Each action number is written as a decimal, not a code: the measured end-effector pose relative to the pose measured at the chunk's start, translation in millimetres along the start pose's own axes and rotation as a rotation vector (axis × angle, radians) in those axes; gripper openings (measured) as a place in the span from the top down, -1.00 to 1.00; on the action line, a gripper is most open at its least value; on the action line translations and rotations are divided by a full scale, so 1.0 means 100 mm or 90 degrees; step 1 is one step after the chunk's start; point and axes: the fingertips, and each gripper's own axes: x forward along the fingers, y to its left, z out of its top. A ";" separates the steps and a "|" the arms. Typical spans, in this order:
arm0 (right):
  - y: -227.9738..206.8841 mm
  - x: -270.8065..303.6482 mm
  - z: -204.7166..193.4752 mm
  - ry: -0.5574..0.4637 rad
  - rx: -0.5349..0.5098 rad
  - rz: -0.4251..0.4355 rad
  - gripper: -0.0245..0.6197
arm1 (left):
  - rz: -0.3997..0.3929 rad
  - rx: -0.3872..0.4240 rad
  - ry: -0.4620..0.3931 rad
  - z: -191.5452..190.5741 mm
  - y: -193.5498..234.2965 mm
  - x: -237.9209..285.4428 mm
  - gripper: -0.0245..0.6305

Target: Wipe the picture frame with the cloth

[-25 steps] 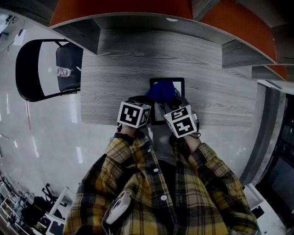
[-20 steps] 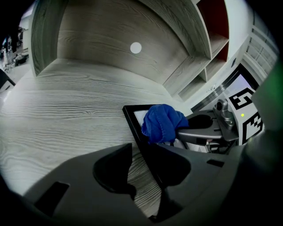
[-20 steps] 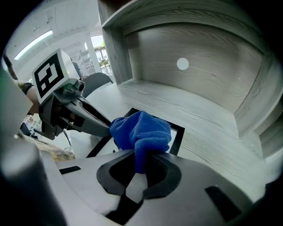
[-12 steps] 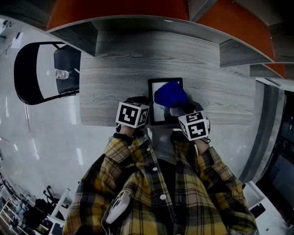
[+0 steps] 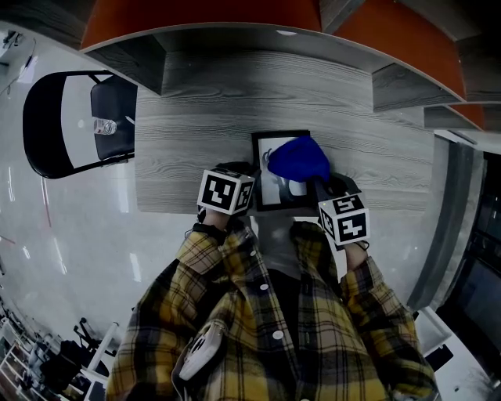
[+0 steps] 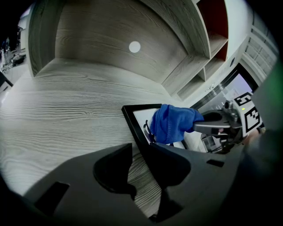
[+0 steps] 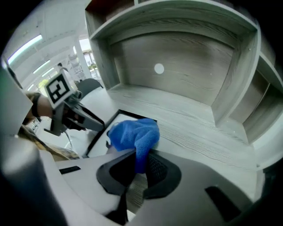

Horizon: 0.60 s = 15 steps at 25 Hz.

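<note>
A black-rimmed picture frame [image 5: 270, 196] lies flat near the front edge of the grey wooden desk [image 5: 188, 149]. A bunched blue cloth [image 5: 297, 159] rests on the frame's far right part. My right gripper [image 7: 139, 170] is shut on a fold of that cloth [image 7: 132, 132], coming in from the frame's right side. My left gripper [image 6: 143, 176] sits at the frame's near left, its jaws closed on either side of the black left rail [image 6: 137, 132]. The picture's print under the cloth is partly hidden.
A black chair [image 5: 47, 117] with a water bottle [image 5: 104, 125] on its seat stands left of the desk. Shelf compartments [image 7: 177, 57] with orange panels [image 5: 196, 19] overhang the desk's back. My plaid-sleeved arms are at the desk's front edge.
My right gripper has moved to the right and back toward me, dragging the blue cloth to the right across the frame. The left gripper and the frame have stayed put.
</note>
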 end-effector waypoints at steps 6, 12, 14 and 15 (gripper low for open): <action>0.88 -0.49 0.41 -0.069 -0.016 0.156 0.80 | 0.000 0.003 0.002 -0.01 0.01 -0.01 0.53; 1.58 -0.49 0.41 -0.036 -0.015 0.317 0.80 | -0.003 0.006 0.002 0.00 0.00 -0.02 0.53; 1.69 -0.28 0.32 -0.012 0.001 0.341 0.80 | -0.004 0.008 0.002 0.00 0.00 -0.03 0.53; 1.72 -0.15 0.27 0.001 0.006 0.345 0.80 | -0.005 0.009 0.002 -0.01 0.00 -0.03 0.54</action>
